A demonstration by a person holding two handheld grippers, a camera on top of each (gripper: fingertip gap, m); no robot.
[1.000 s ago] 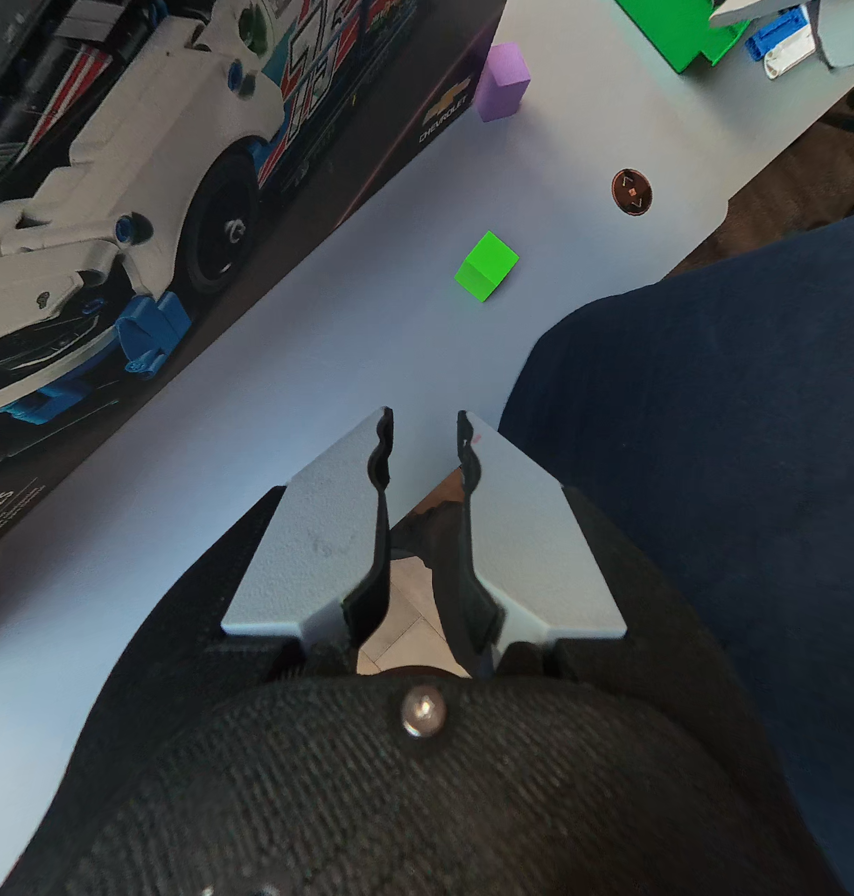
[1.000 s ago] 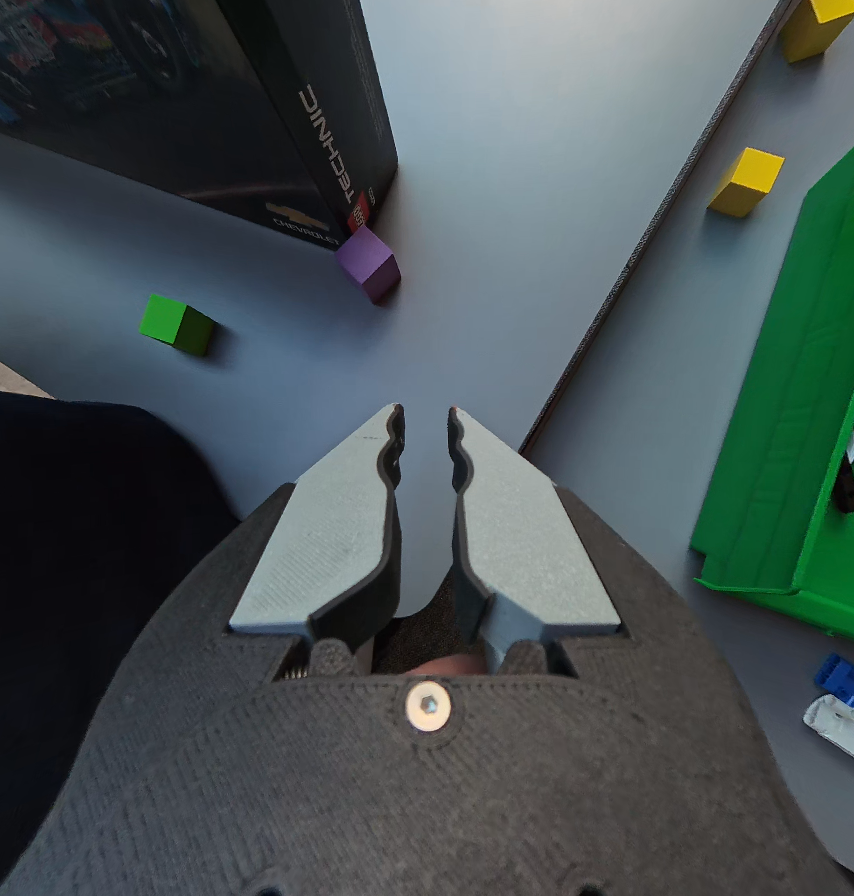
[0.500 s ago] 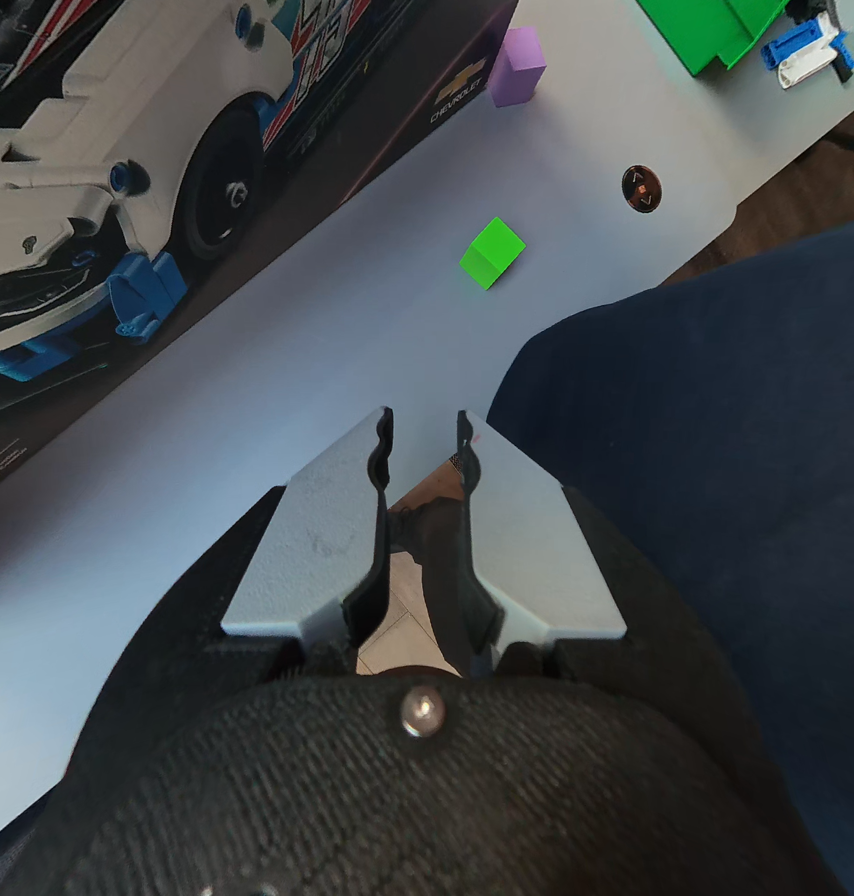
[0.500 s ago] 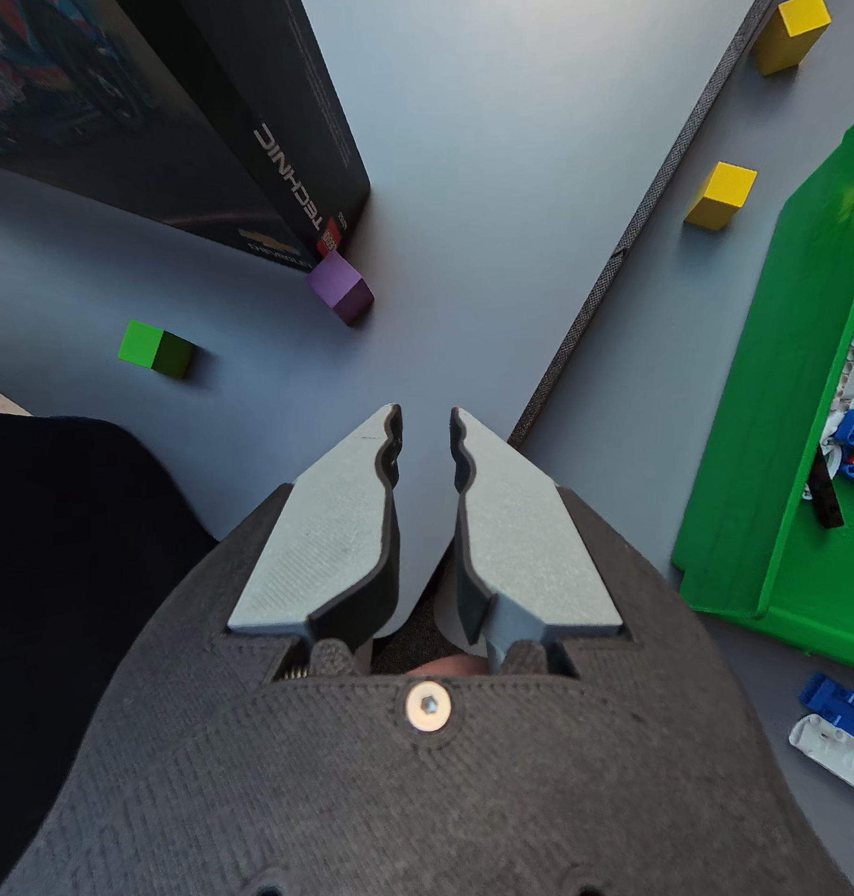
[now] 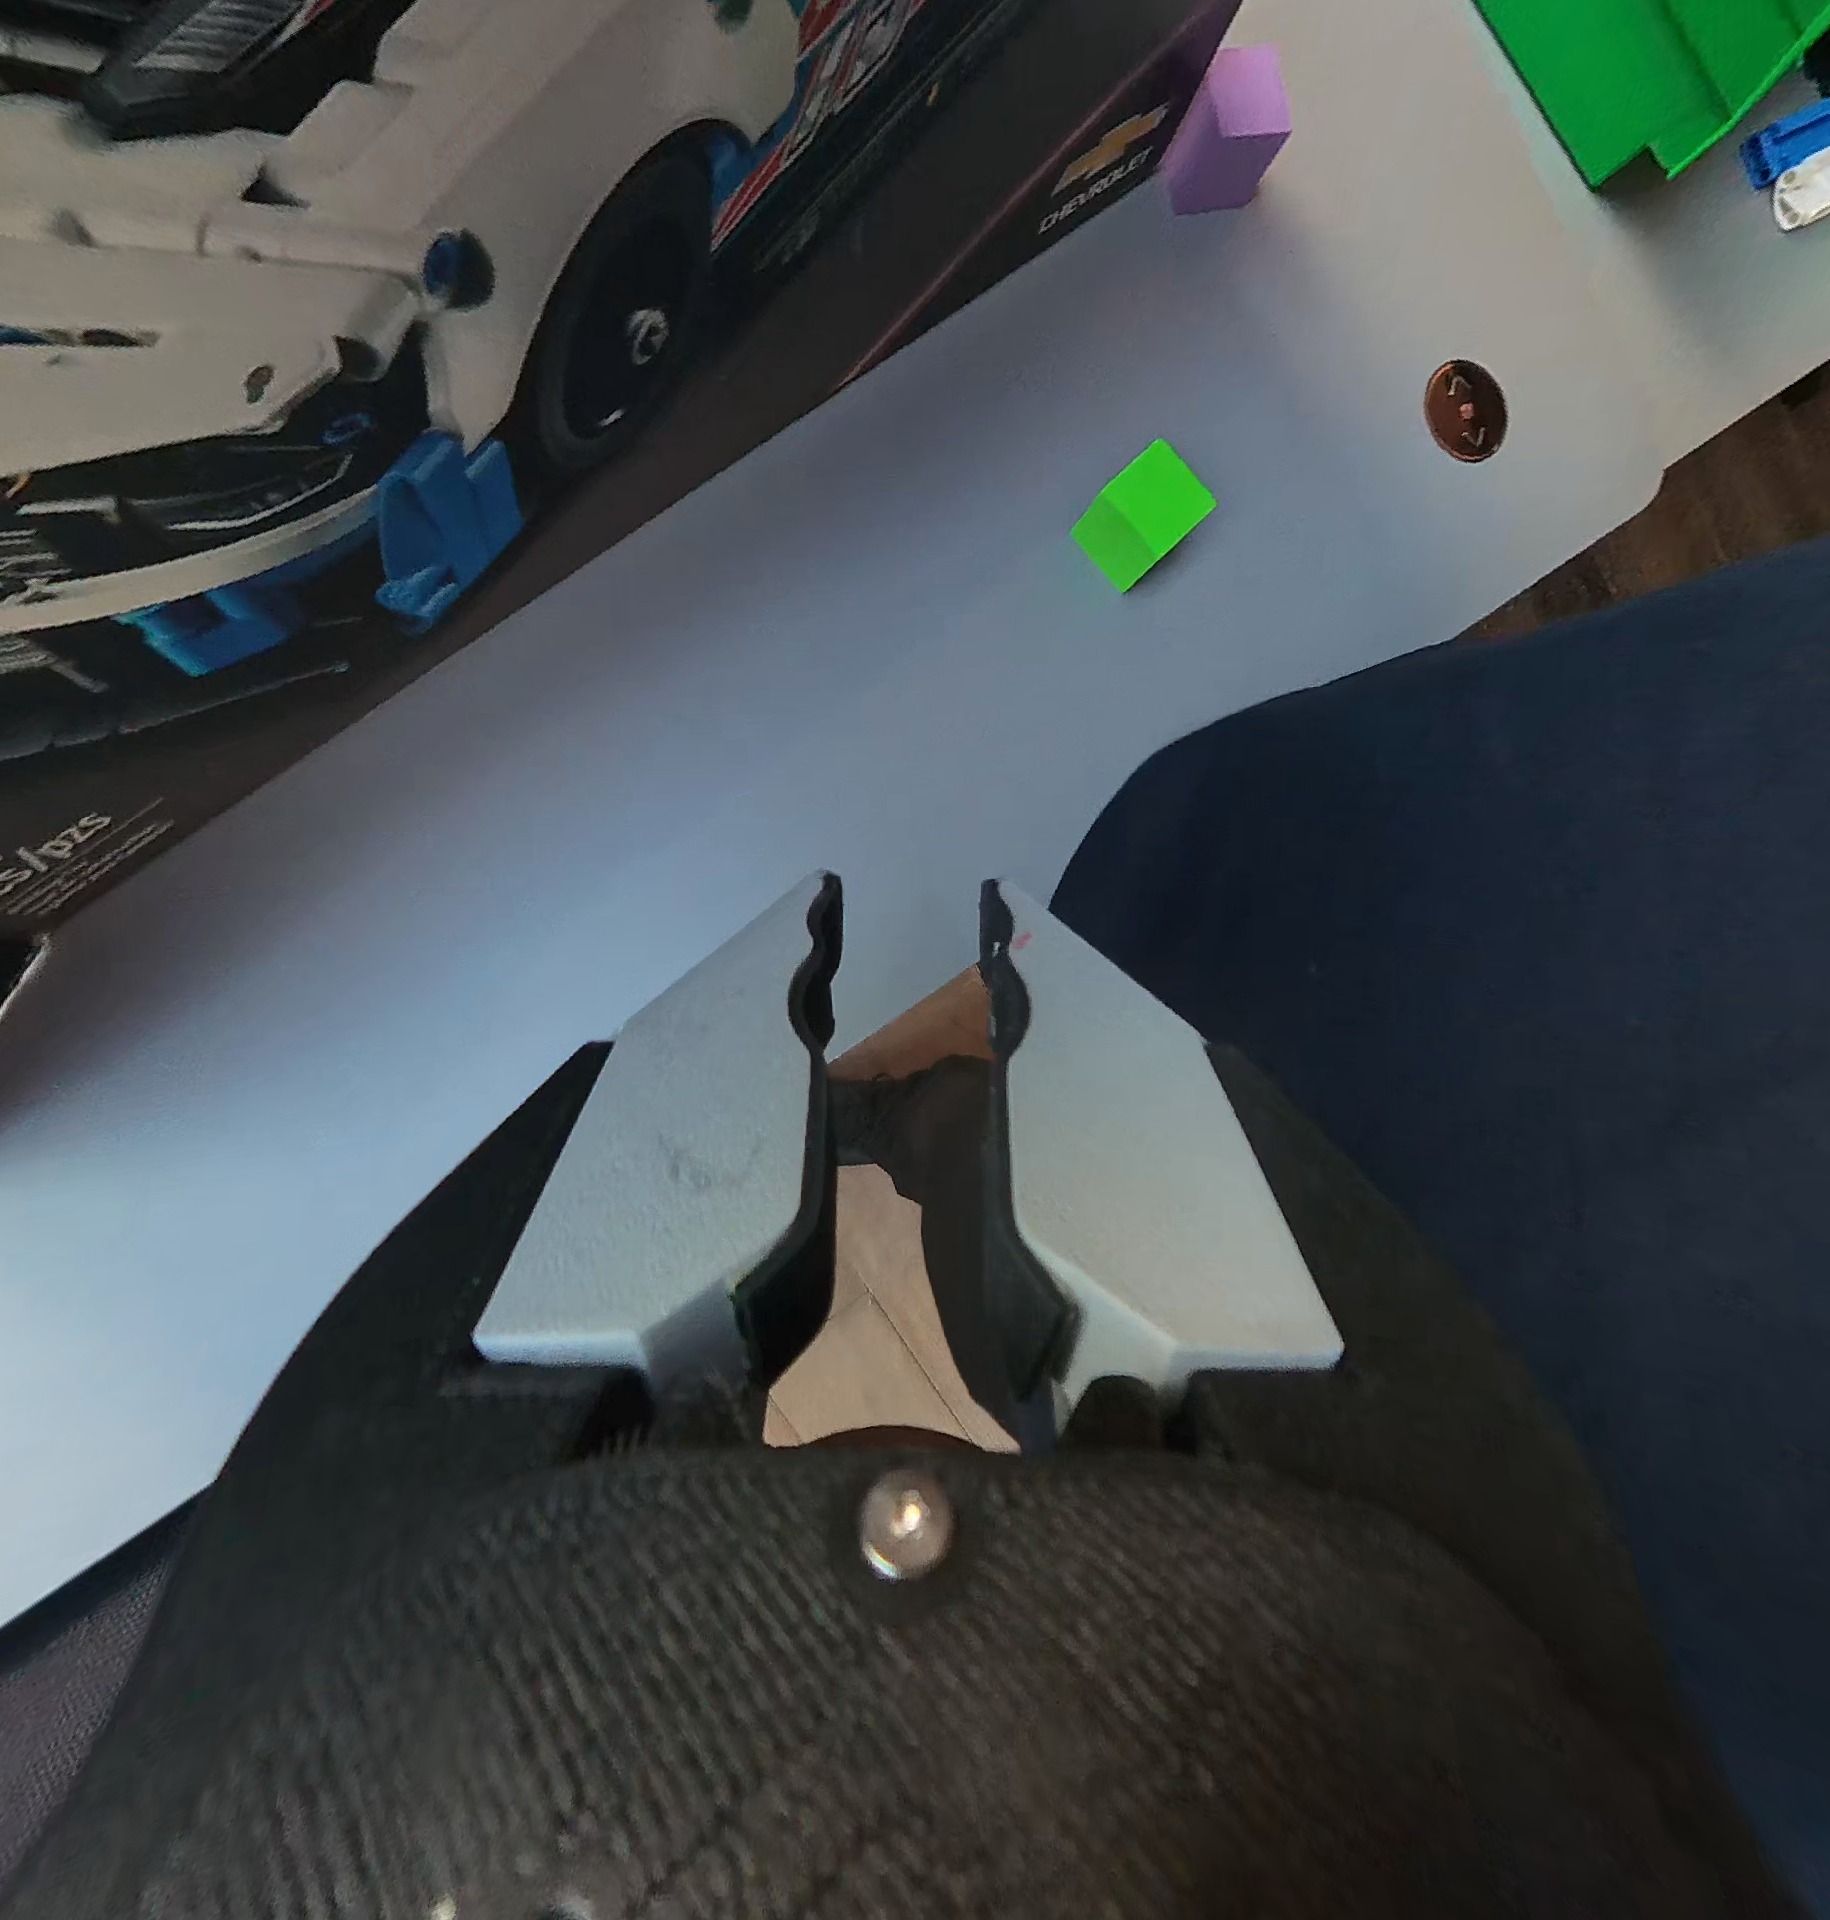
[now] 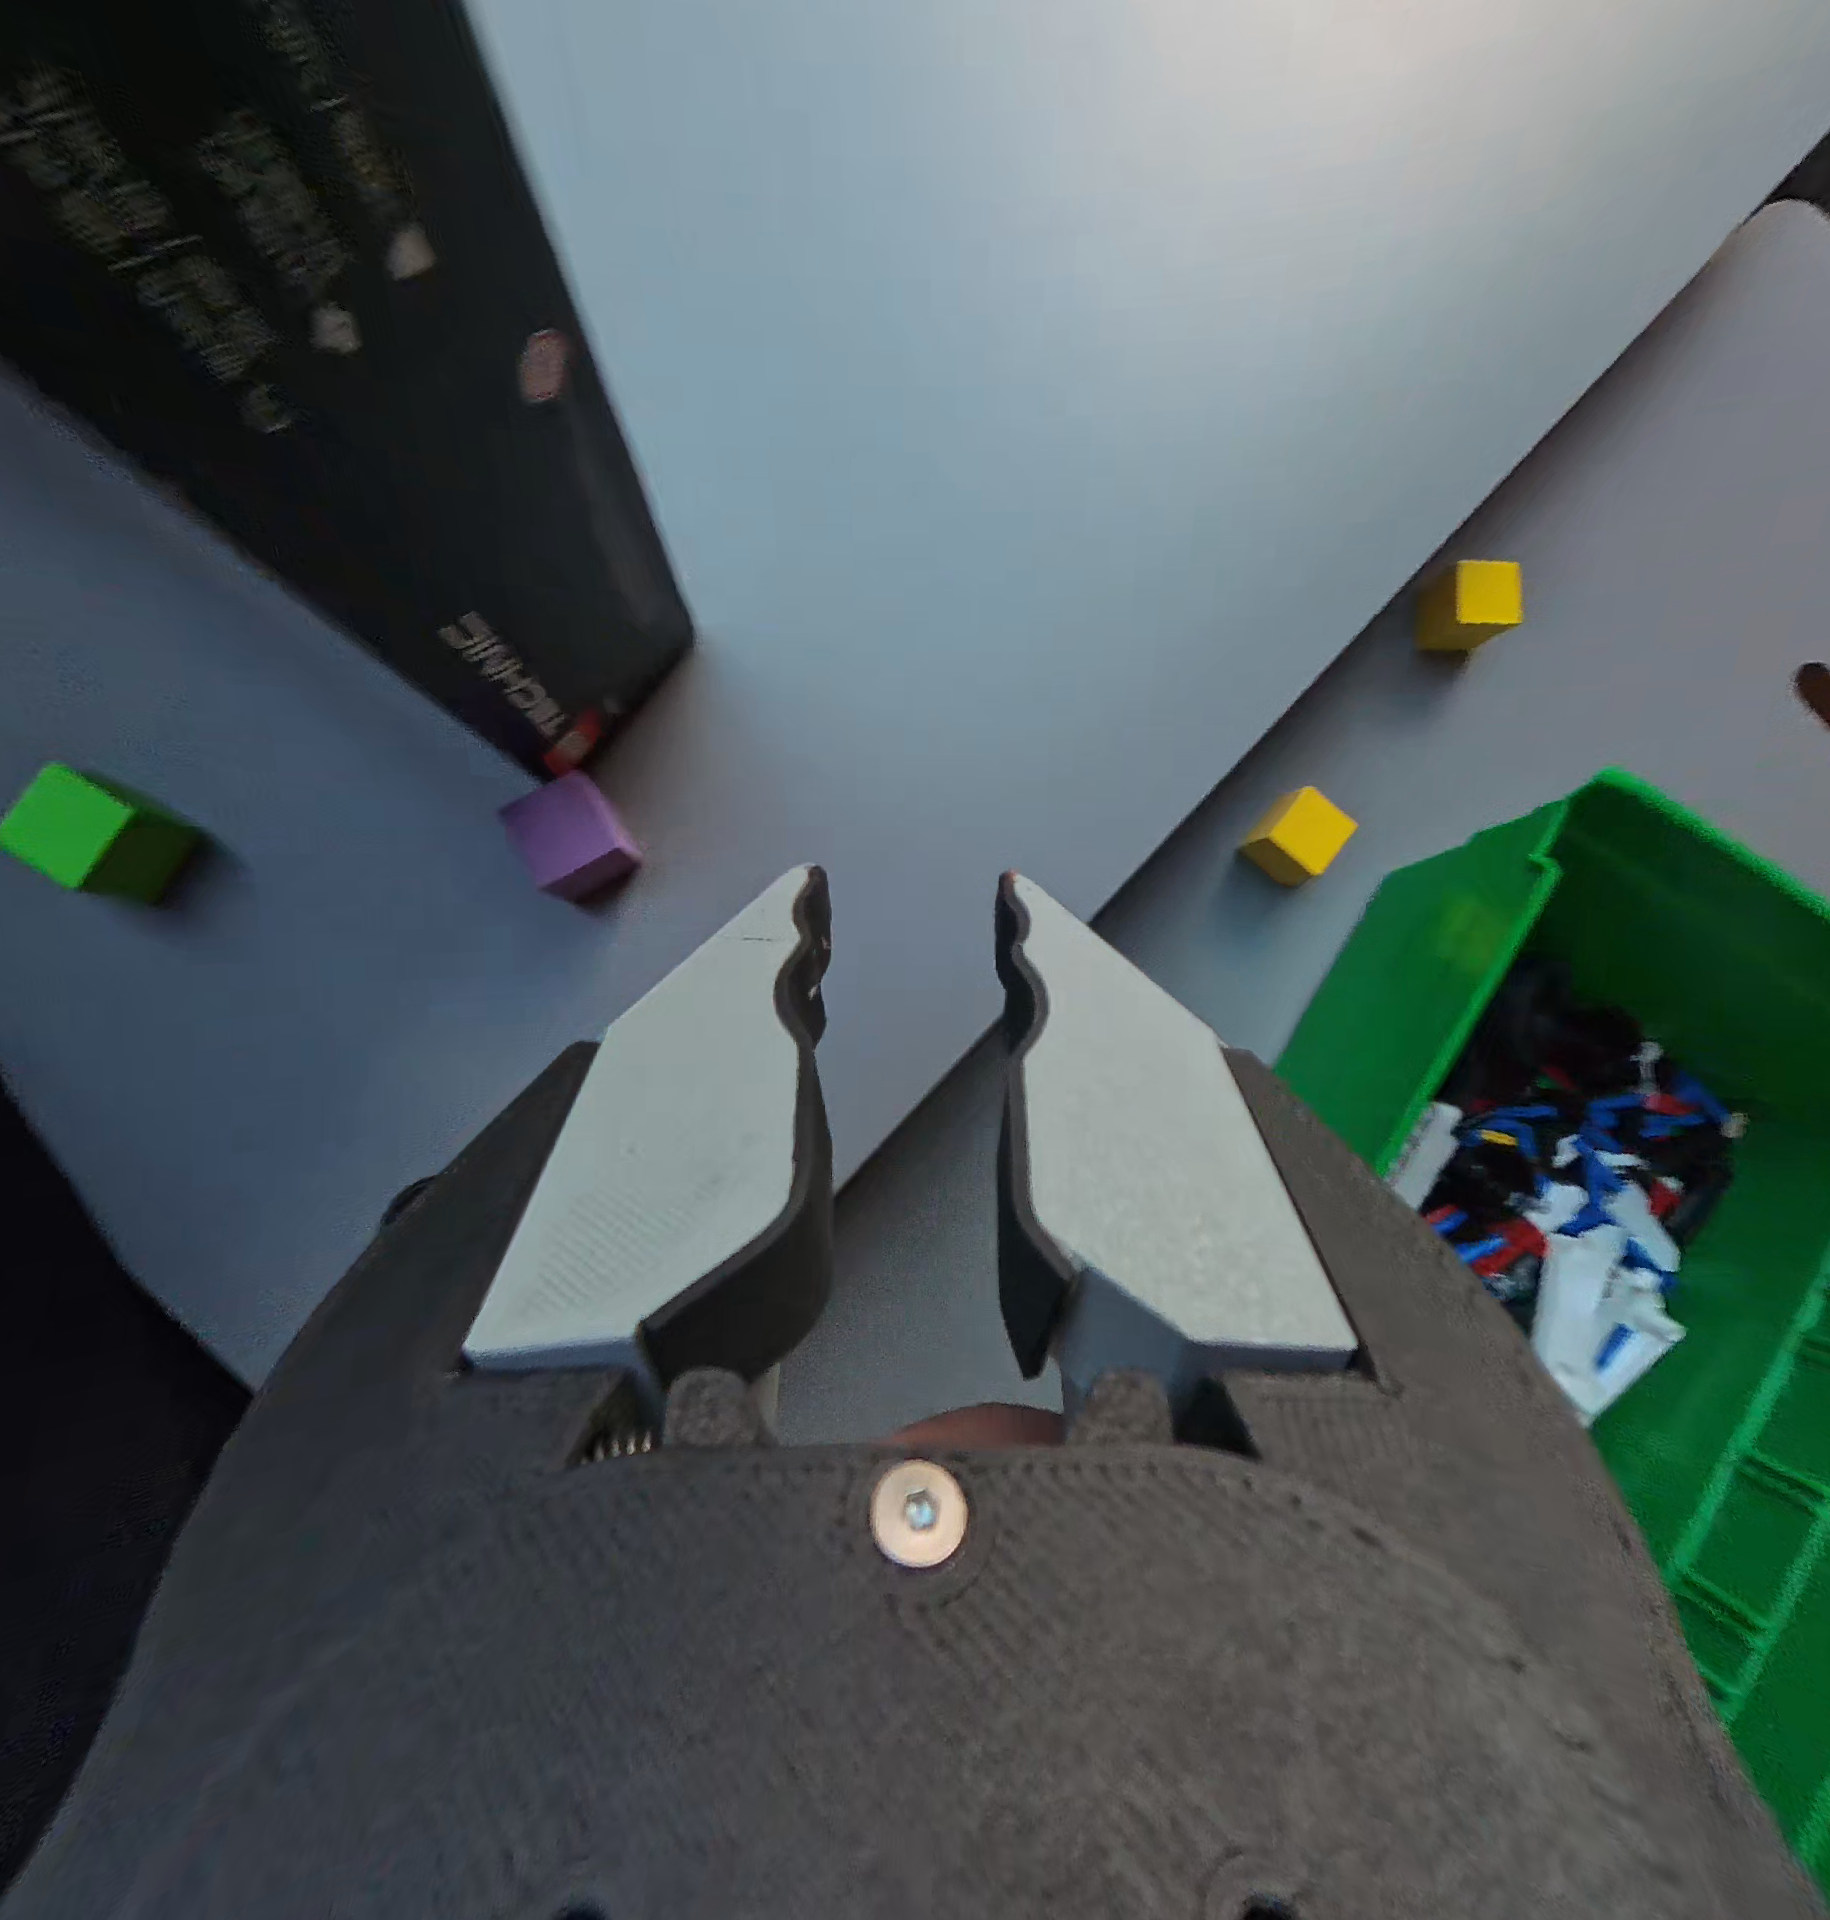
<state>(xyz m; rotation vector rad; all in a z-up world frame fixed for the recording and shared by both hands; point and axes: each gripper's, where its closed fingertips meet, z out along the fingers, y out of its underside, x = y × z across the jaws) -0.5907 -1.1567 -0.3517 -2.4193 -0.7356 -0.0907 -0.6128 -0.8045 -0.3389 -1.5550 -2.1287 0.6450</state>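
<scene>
Two tongs are in view, one per wrist camera, and both stand apart with nothing between the pads. The left tongs (image 5: 911, 894) hover over the near edge of the counter (image 5: 578, 831), beside a dark blue garment (image 5: 1513, 987); the nearest object is the green cube (image 5: 1143, 514), well ahead. The right tongs (image 6: 913, 888) hover above bare counter, with the purple cube (image 6: 570, 834) just ahead to their left, touching or almost touching the corner of the dark box (image 6: 371, 436). A yellow cube (image 6: 1298, 834) lies ahead to the right, near the green bin (image 6: 1430, 997) of loose parts. Hazard: the box would likely obstruct a finger closing around the purple cube. The right view is blurred, so alignment is uncertain.
</scene>
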